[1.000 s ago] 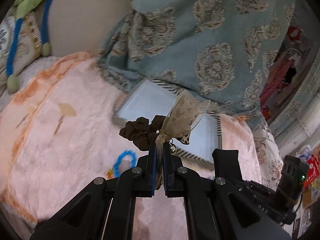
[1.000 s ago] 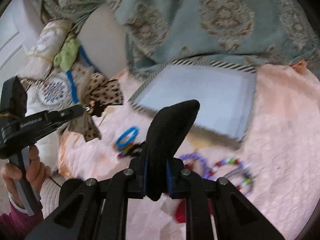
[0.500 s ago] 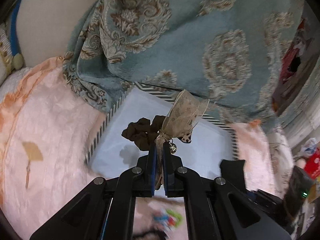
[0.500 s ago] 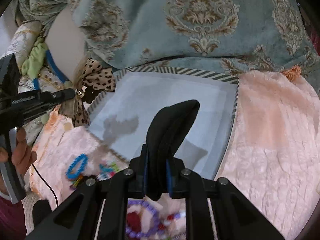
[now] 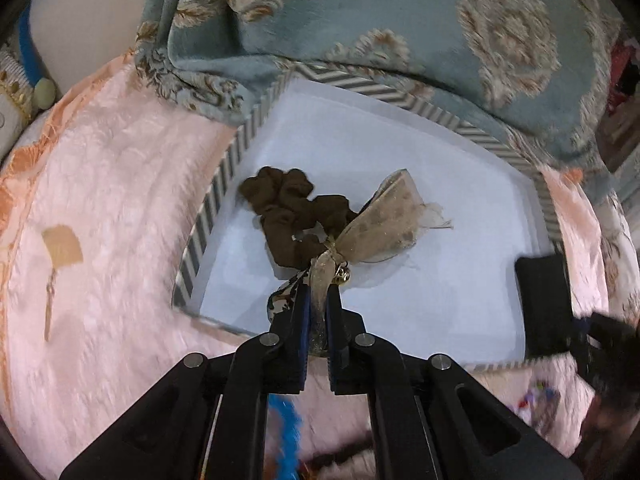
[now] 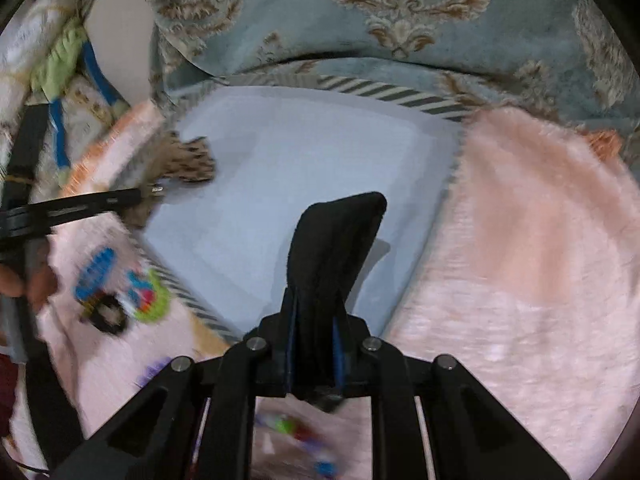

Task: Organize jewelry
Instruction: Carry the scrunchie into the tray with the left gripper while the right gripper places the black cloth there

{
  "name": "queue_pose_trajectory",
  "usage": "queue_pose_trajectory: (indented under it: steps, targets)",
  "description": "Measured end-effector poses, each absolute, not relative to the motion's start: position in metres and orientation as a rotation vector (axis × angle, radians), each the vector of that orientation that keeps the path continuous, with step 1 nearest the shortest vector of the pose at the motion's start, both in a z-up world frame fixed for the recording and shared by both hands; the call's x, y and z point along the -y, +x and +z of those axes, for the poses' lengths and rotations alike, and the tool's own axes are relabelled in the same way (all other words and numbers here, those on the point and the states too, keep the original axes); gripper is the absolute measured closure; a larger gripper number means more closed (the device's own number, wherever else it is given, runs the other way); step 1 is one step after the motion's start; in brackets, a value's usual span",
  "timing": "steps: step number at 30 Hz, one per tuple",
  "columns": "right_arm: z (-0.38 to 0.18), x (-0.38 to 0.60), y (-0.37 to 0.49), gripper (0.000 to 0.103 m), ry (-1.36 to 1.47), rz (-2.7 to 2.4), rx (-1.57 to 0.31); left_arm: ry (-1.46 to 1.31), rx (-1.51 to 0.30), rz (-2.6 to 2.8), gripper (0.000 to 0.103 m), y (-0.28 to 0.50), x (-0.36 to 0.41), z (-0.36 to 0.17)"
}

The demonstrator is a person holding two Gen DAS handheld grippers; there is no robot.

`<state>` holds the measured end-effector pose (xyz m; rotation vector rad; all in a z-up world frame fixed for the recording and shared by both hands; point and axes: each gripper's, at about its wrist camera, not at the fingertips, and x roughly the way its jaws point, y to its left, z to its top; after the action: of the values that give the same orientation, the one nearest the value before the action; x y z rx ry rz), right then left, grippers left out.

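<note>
The left gripper [image 5: 316, 300] pinches a brown scrunchie with a gauzy leopard bow [image 5: 320, 220] over the striped-rimmed white tray [image 5: 224, 184], bow pointing away, while the right gripper [image 6: 314, 312] clamps an upright black fabric band [image 6: 336, 248].

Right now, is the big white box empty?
Almost empty. The box floor looks bare; only the scrunchie in the left gripper seems to reach it.
</note>
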<state>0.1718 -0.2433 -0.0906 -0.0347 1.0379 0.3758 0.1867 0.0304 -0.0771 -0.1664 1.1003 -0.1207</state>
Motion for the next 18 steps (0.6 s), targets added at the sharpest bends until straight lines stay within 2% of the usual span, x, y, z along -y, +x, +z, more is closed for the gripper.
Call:
queue_pose_trajectory:
  steps: [2,4,7,8,11,18]
  targets:
    - [-0.09,0.252,0.172,0.088,-0.012,0.359,-1.045,-0.178,-1.105,-0.131,0.103,0.177,-0.025,-0.076]
    - [-0.089,0.255,0.17,0.084,0.026,0.356,-1.045,-0.18,-1.094,-0.117,0.103,0.169,-0.023,-0.073]
    - [-0.085,0.252,0.162,0.063,0.061,0.369,-1.027,-0.193,-1.067,-0.08,0.102,0.163,-0.026,-0.068]
    - [-0.084,0.25,0.159,0.057,0.077,0.376,-1.015,-0.203,-1.06,-0.073,0.094,0.162,-0.028,-0.066]
    - [-0.077,0.242,0.154,0.057,0.106,0.381,-0.993,-0.224,-1.025,-0.052,0.087,0.157,-0.033,-0.057]
    - [-0.056,0.245,0.117,0.055,0.179,0.376,-0.937,-0.205,-0.955,-0.021,0.085,0.13,-0.033,-0.031]
